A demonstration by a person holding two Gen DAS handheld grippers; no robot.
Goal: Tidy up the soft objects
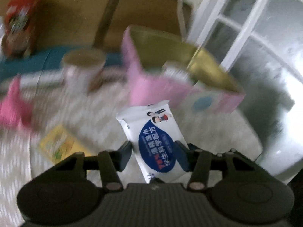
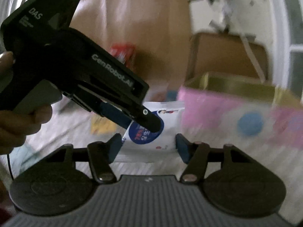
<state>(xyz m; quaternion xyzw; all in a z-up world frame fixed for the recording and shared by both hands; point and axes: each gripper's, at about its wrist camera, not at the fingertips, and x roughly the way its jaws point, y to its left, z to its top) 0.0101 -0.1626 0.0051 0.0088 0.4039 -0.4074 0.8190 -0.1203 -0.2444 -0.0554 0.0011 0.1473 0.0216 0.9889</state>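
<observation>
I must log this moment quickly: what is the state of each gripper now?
Left gripper: fingers closed on the white wet wipes pack, holding it.
Right gripper: open, holding nothing; the pack lies ahead of its fingers.

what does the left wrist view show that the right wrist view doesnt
Only the left wrist view: a white cup behind the pink box, a pink item at the left edge, and the left gripper seen from behind, its jaws clamped on the wipes pack.

Only the right wrist view: the left gripper from the side with the hand holding it, and the right gripper, open, jaws either side of the pack without pressing.

Both: the wipes pack, the pink box, a yellow packet, a blurred red package.
</observation>
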